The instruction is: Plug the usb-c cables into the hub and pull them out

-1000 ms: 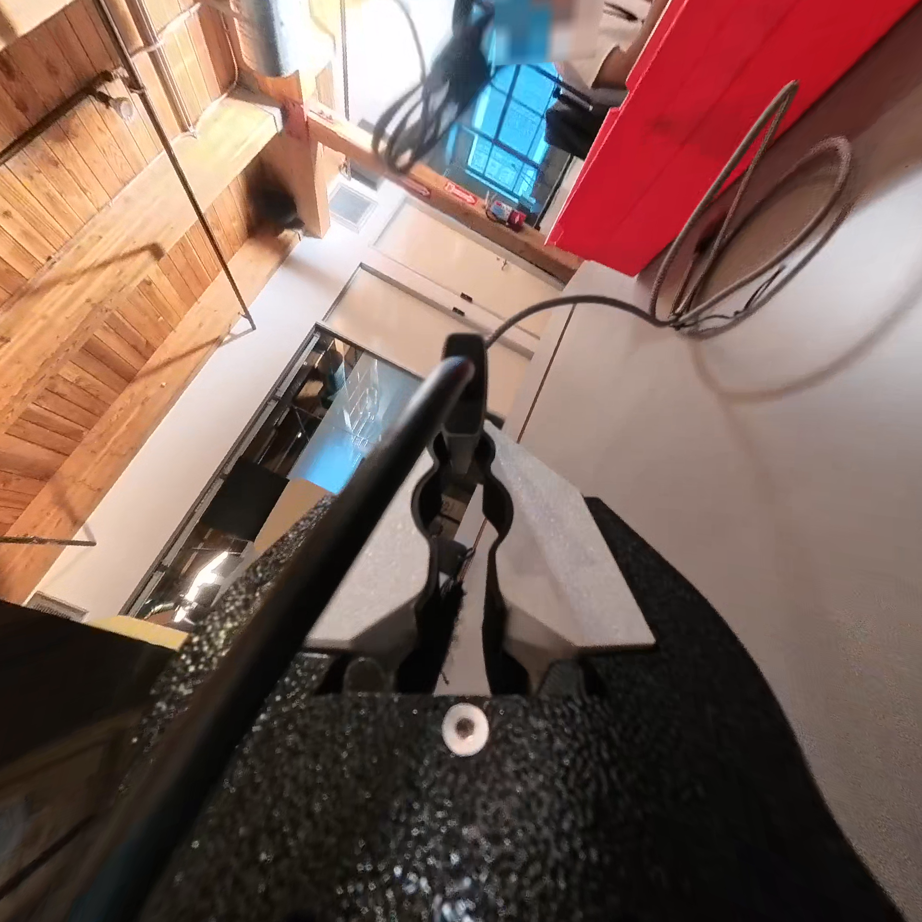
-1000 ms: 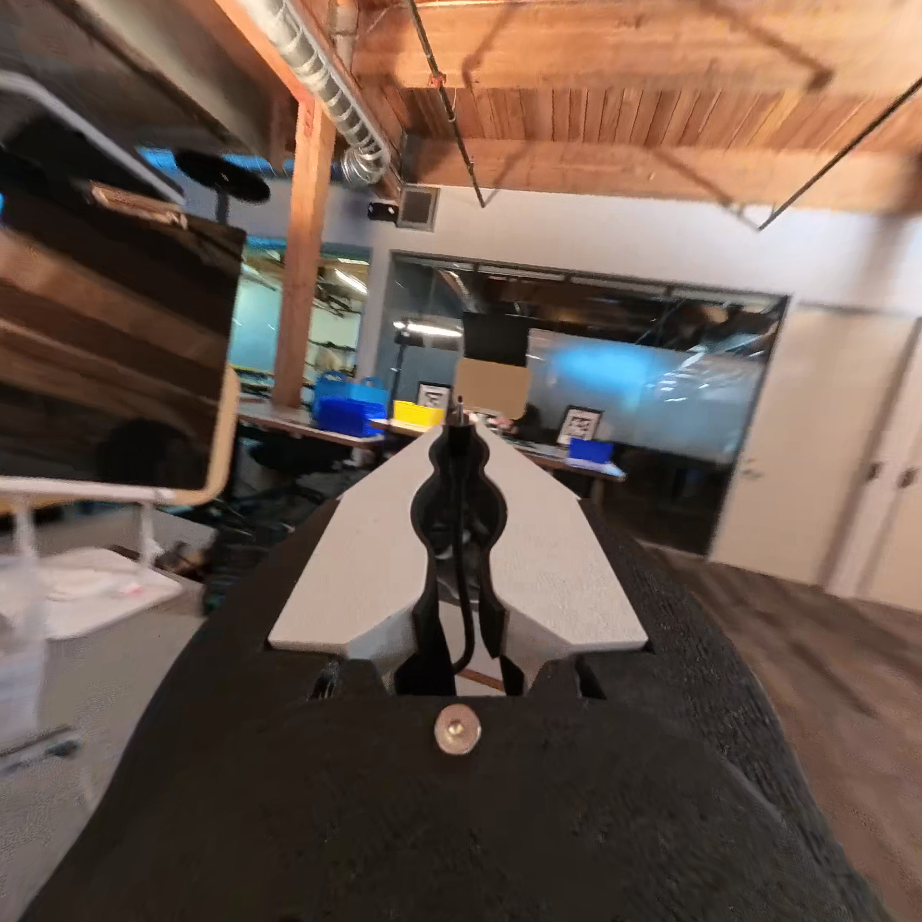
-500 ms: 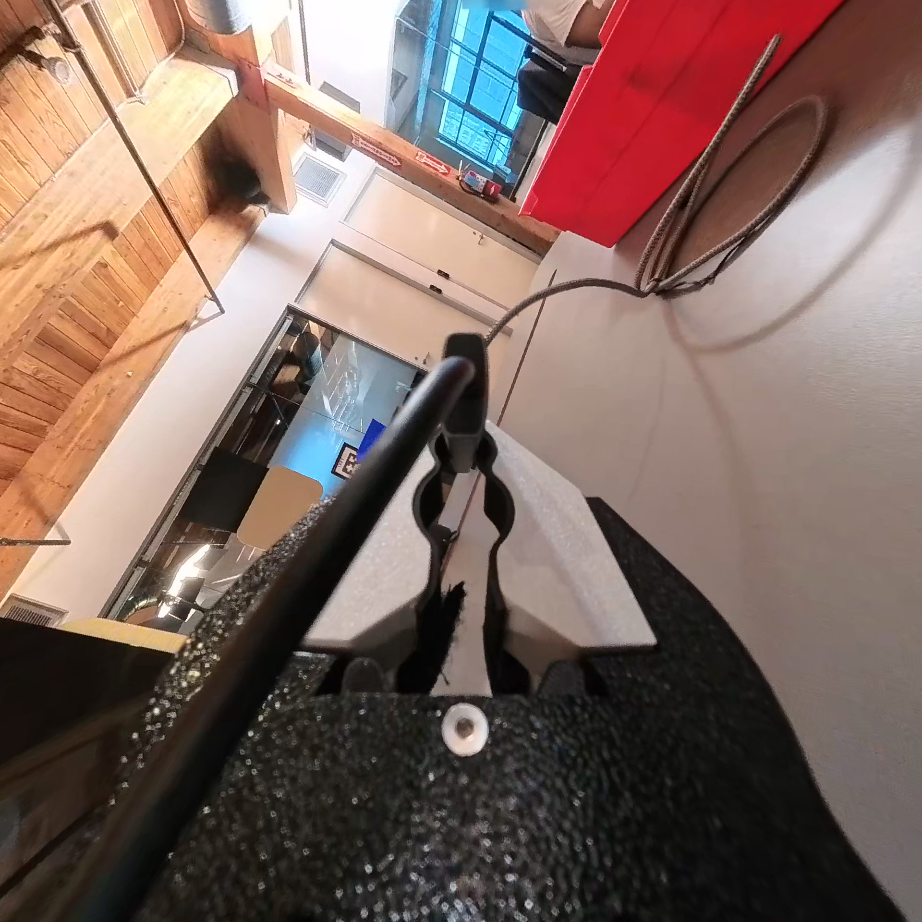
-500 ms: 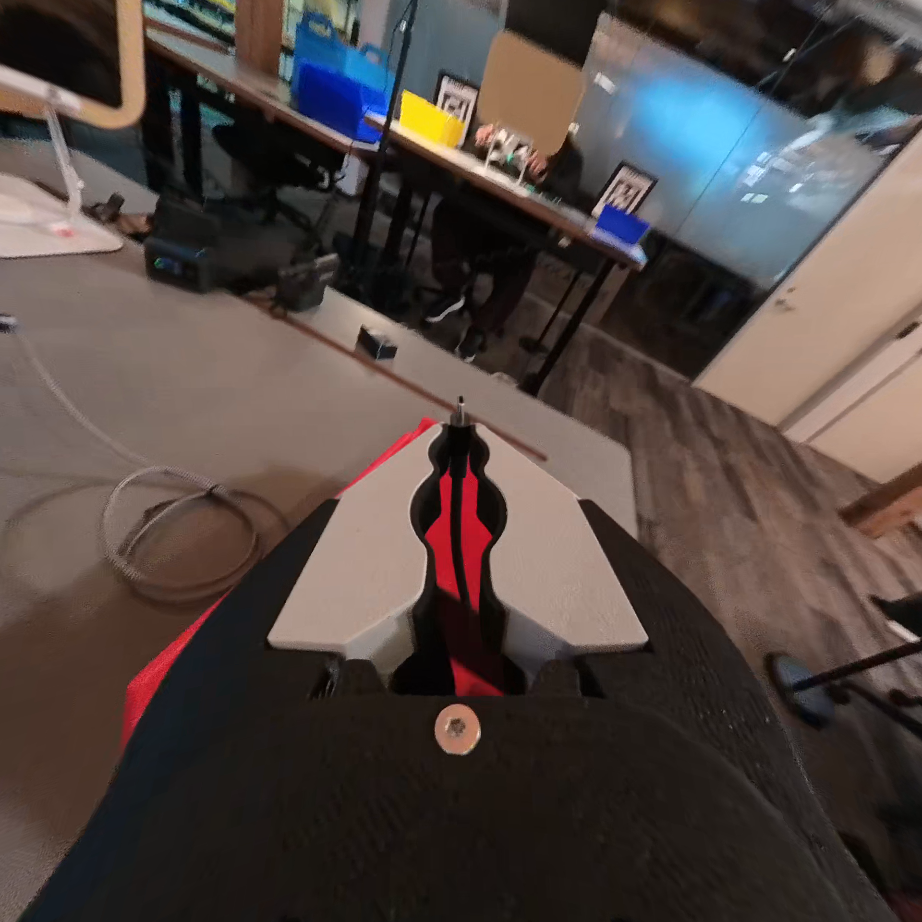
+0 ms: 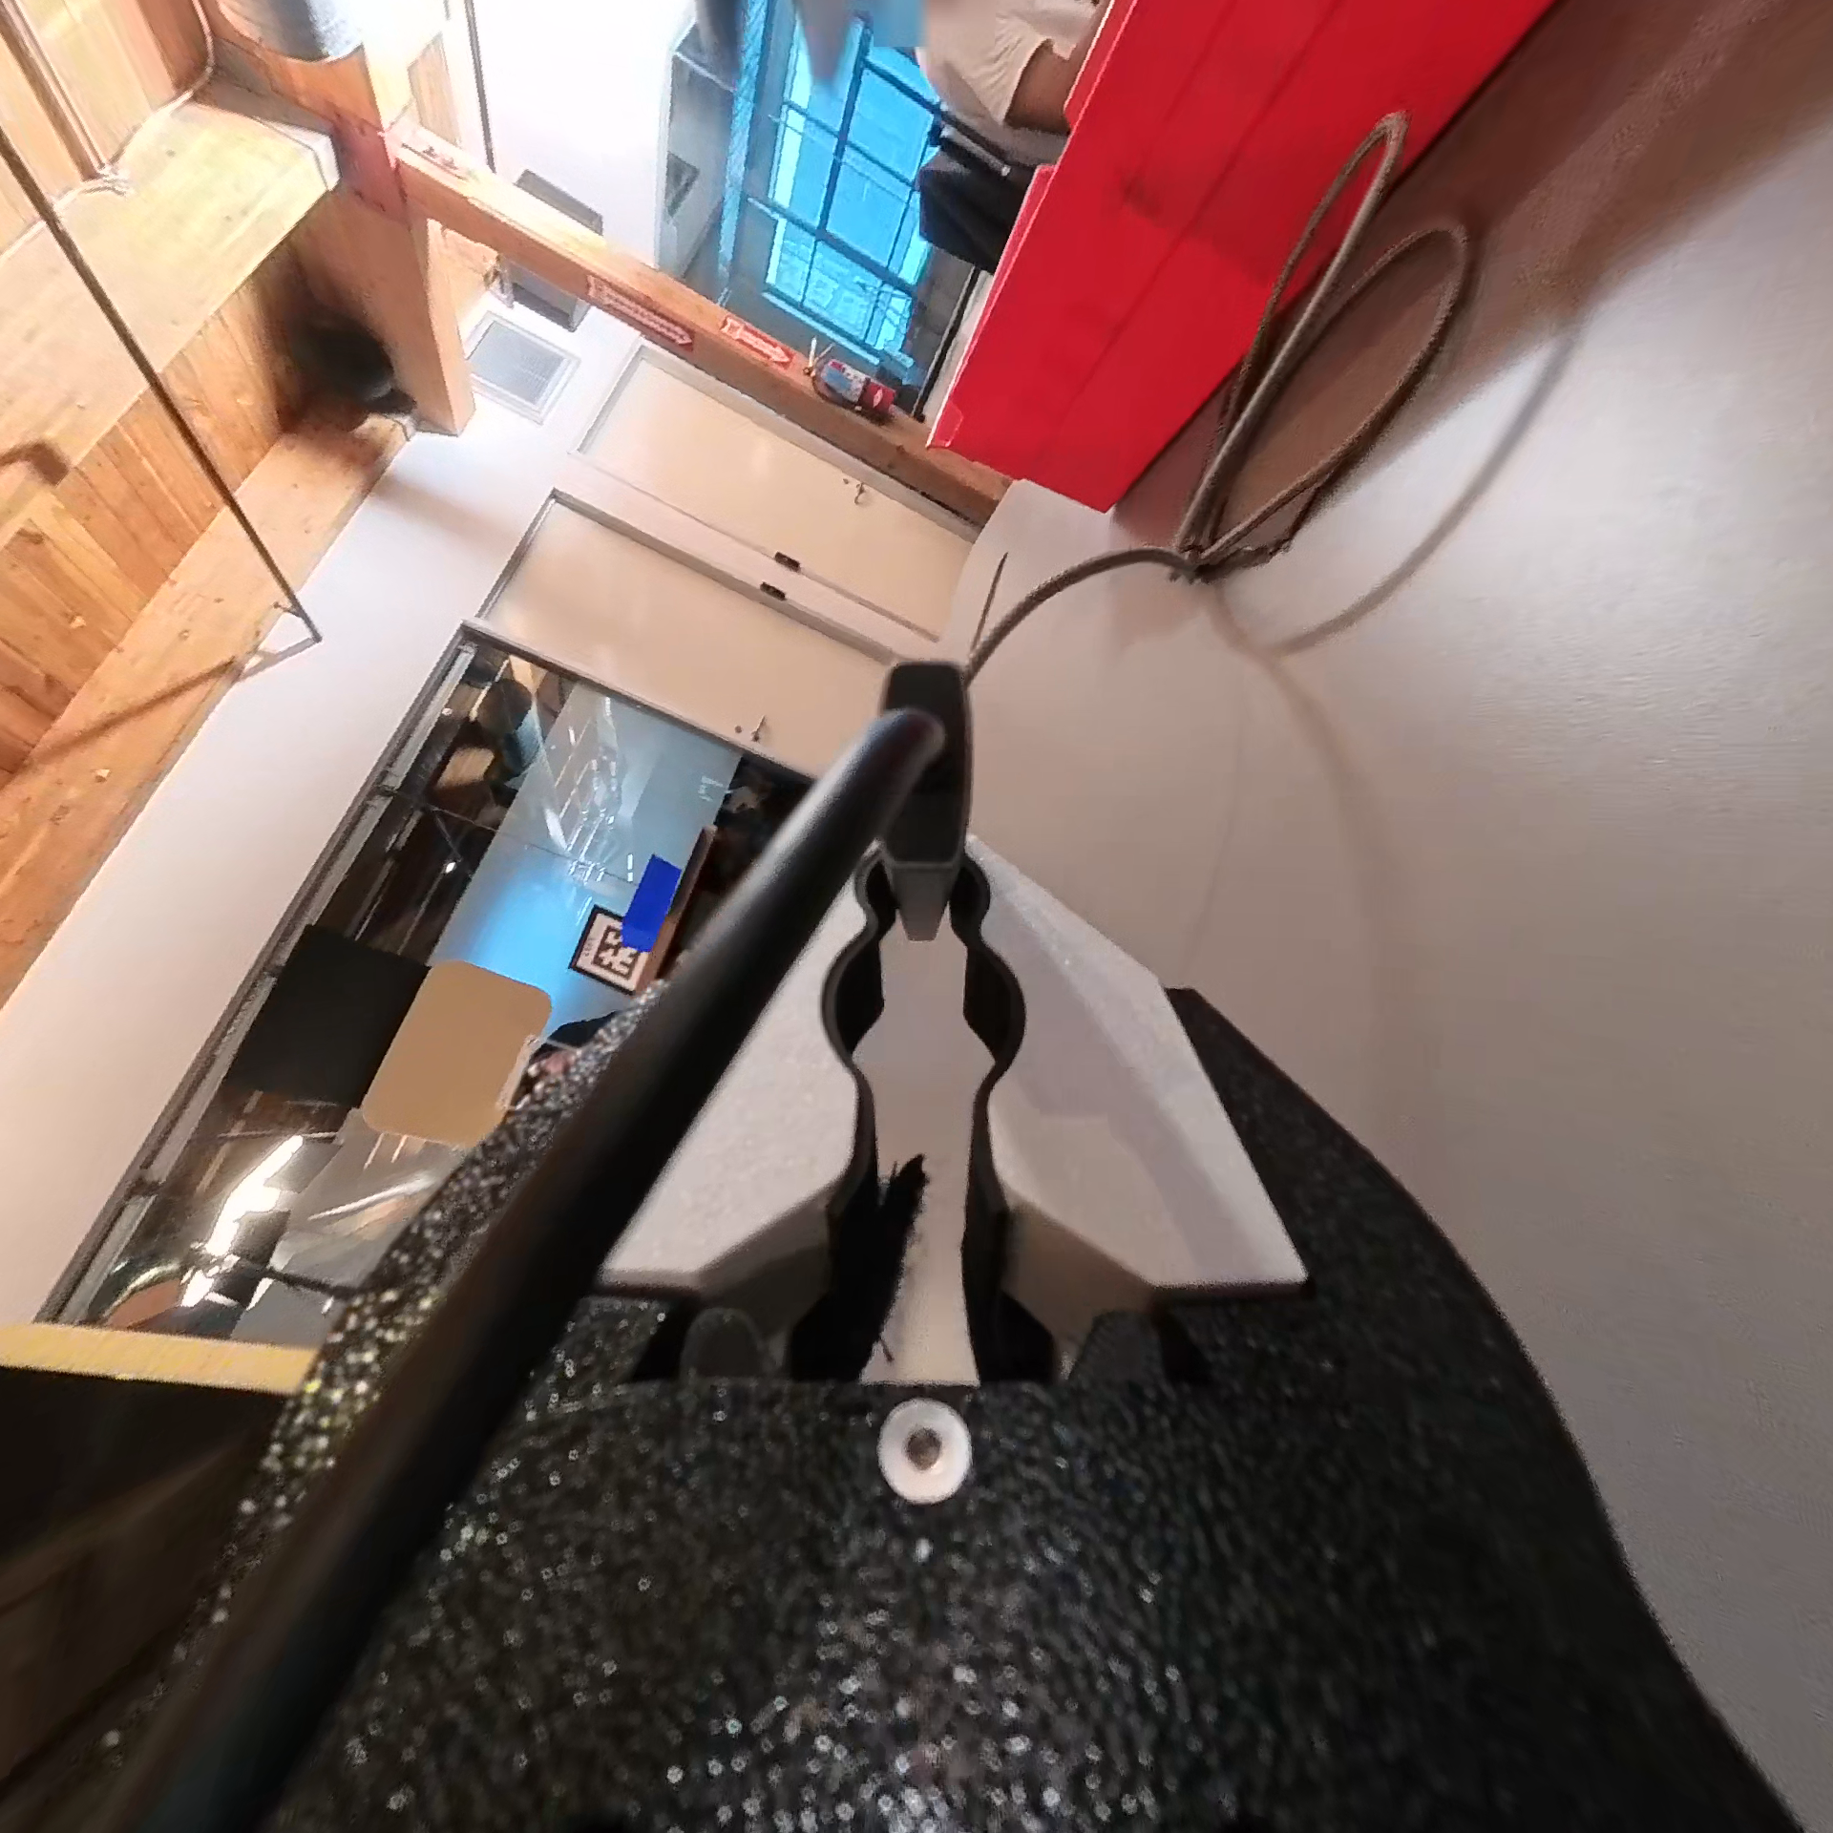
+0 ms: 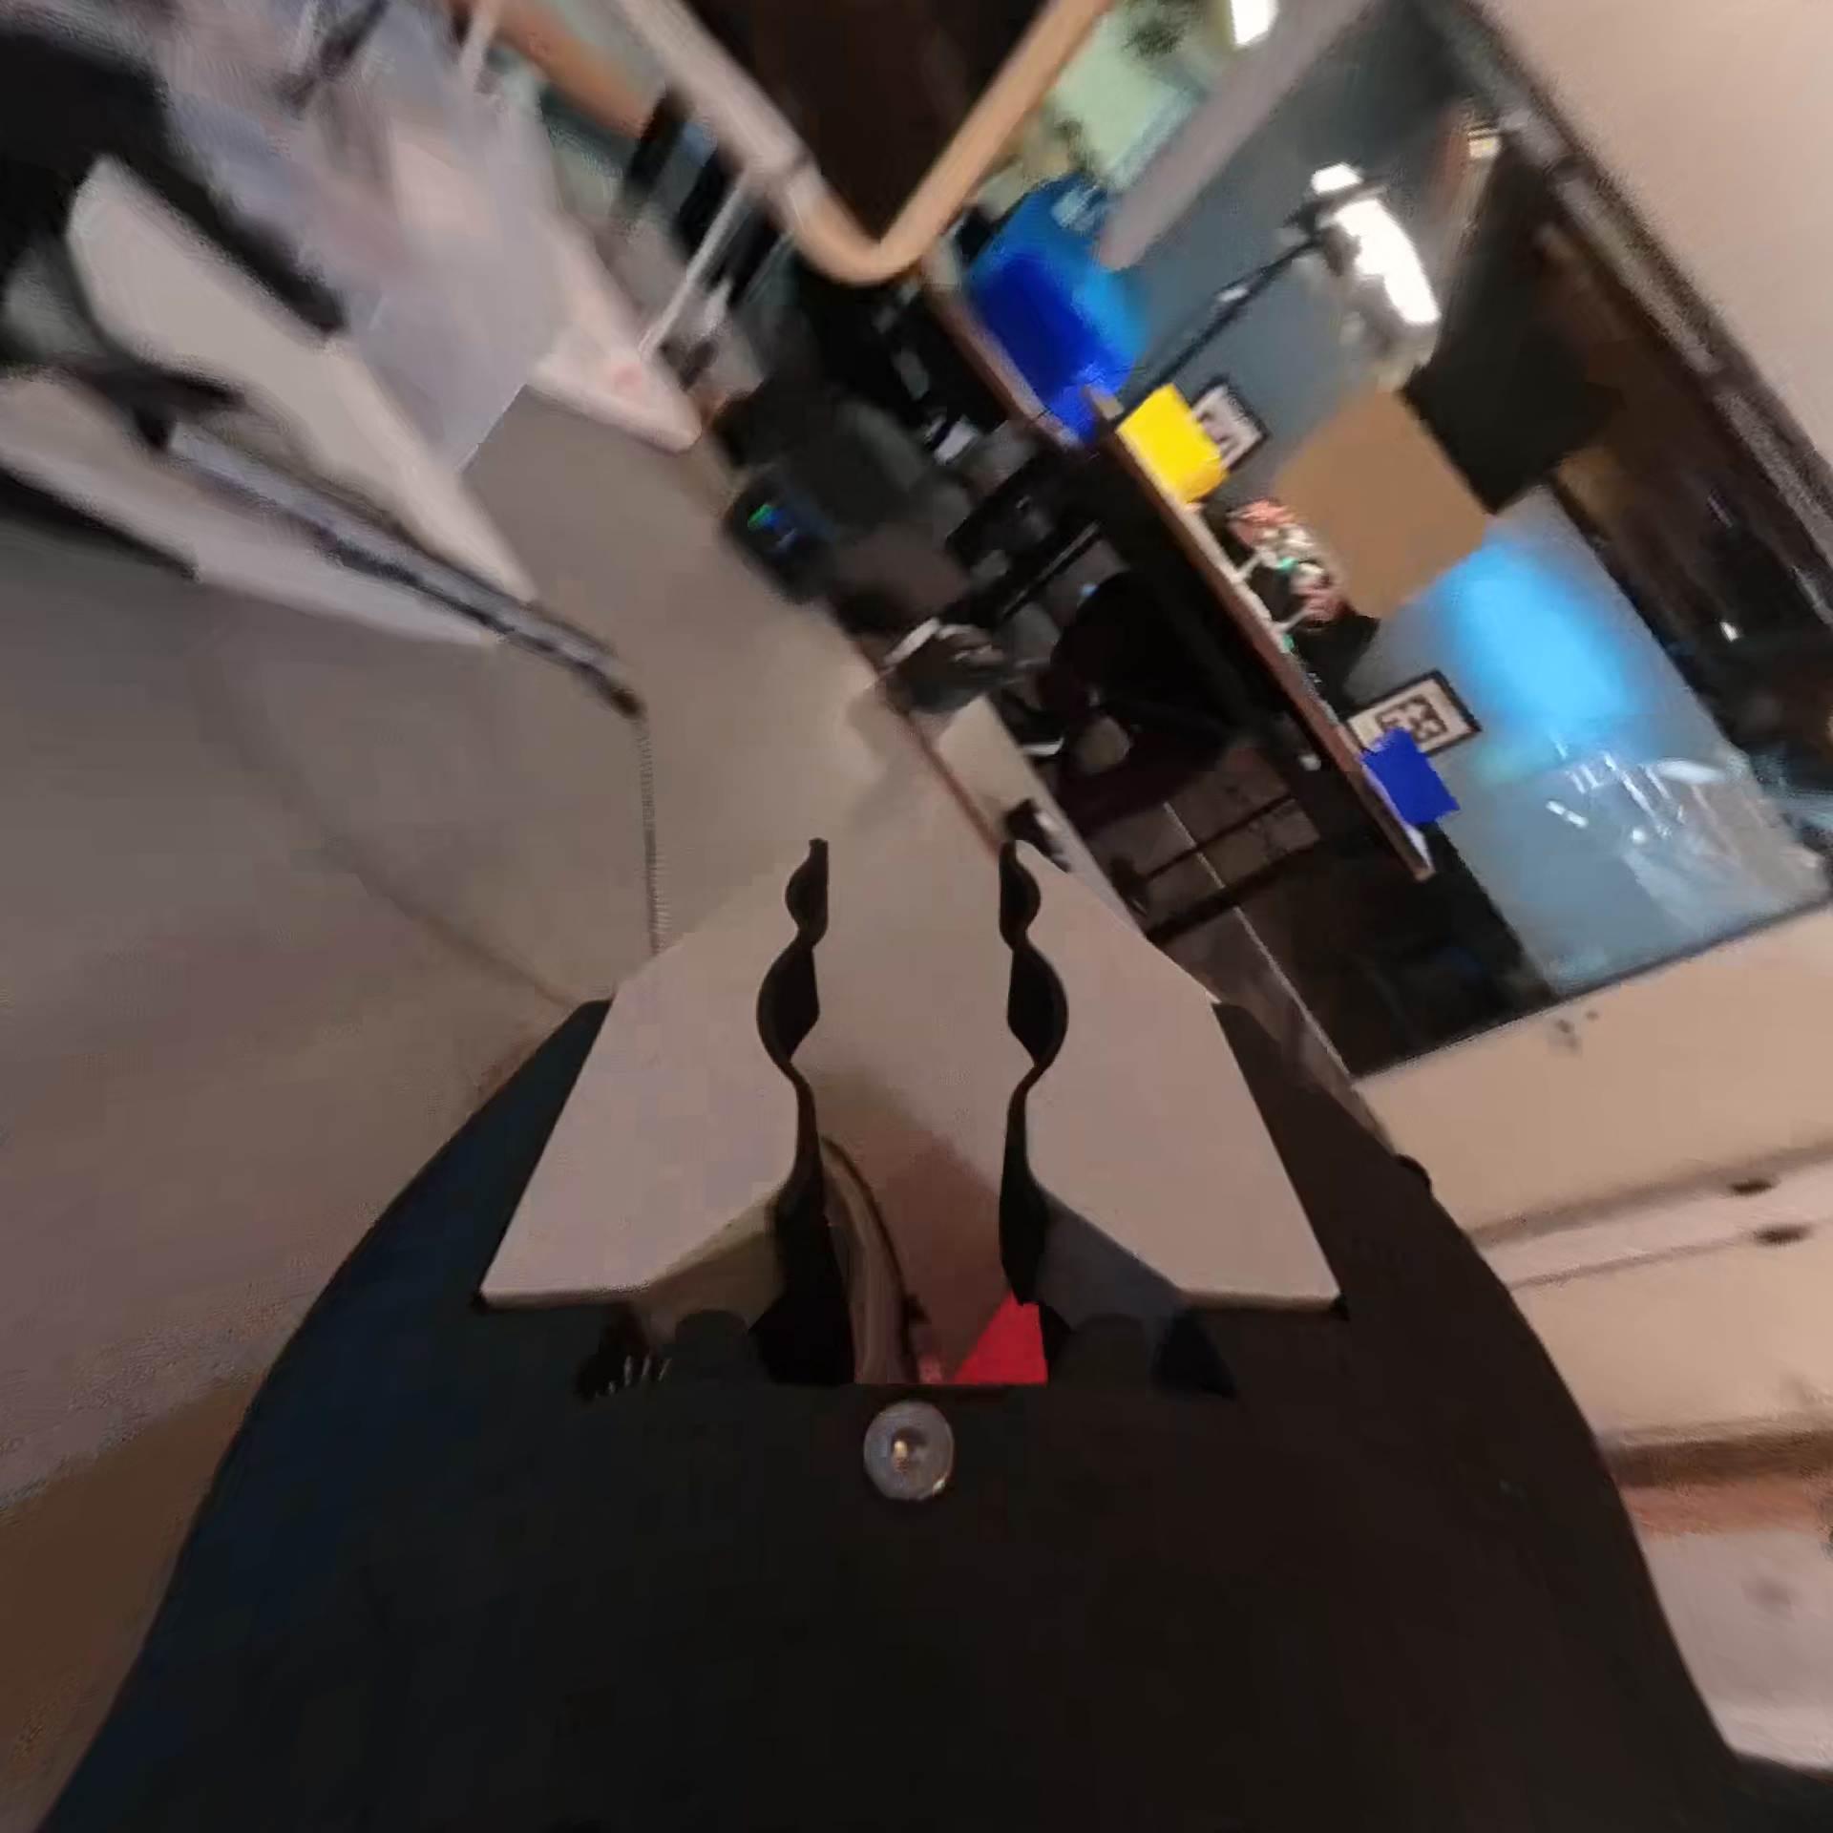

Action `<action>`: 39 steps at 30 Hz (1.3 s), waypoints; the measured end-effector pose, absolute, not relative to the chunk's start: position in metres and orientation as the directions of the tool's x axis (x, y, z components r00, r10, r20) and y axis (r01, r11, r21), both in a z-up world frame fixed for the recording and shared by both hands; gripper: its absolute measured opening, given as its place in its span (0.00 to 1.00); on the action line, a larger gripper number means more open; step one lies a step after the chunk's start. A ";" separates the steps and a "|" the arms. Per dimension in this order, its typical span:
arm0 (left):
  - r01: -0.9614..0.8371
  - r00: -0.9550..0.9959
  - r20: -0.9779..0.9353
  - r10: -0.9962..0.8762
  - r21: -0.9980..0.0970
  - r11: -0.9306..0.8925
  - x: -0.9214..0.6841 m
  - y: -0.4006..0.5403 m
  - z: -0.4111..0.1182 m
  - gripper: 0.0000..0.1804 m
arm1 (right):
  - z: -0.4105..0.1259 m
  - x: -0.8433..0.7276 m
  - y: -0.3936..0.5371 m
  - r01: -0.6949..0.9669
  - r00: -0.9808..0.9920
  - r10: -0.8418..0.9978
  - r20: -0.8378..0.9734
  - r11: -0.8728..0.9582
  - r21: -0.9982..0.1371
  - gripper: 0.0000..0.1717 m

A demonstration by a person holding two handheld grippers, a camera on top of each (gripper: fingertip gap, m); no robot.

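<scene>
Clearly the left gripper (image 5: 927,893) is pinching a dark grey hub (image 5: 927,794) at its fingertips, just above the centre of the left wrist view, with both pads pressed against the hub's narrow sides. A thick black cable (image 5: 635,1071) runs from the hub's upper end down toward the lower left of the frame, and a thin braided cable (image 5: 1071,585) leaves its top toward a loose coil (image 5: 1329,377) lying on the pale table (image 5: 1488,893) in the upper right, beside a red box (image 5: 1141,248).

The right gripper (image 6: 913,873) has its fingers spread wide with nothing between them; its view is badly blurred, tilted over the same table (image 6: 298,942), with a braided cable (image 6: 650,813) just left of centre.

Judging from this, the risks are mostly about the hub. It is gripped only by a short length at the very tips, so a sideways tug from either cable could twist it out of line or lever it free. The empty gripper, swinging fast enough to smear its view, could overshoot a plug or snag the loose coil and drag it.
</scene>
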State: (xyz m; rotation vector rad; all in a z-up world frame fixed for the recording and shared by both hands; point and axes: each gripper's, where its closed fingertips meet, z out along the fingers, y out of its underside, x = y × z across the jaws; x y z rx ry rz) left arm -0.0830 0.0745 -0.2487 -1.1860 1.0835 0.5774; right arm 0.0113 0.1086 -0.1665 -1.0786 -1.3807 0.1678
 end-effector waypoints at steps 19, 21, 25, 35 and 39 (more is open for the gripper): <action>-0.804 0.401 -0.889 -0.218 -0.456 0.382 -0.061 0.068 -0.253 0.24 | -0.267 -0.077 0.085 0.577 -0.203 0.340 0.918 0.799 -0.168 0.01; -0.816 0.356 -0.901 -0.246 -0.428 0.388 -0.056 0.067 -0.262 0.24 | -0.267 -0.079 0.076 0.549 -0.216 0.328 0.920 0.820 -0.163 0.01; -0.839 0.324 -0.912 -0.253 -0.400 0.369 -0.054 0.068 -0.266 0.05 | -0.268 -0.079 0.073 0.533 -0.250 0.280 0.927 0.839 -0.110 0.01; -0.908 0.370 -0.918 -0.139 -0.390 0.153 -0.103 0.086 -0.261 0.05 | -0.213 -0.009 0.145 0.758 -0.254 0.035 0.967 0.628 0.176 0.02; -0.874 0.431 -0.892 -0.138 -0.450 0.183 -0.094 0.087 -0.255 0.05 | -0.115 0.022 0.126 0.741 0.081 0.061 0.995 0.664 -0.101 0.01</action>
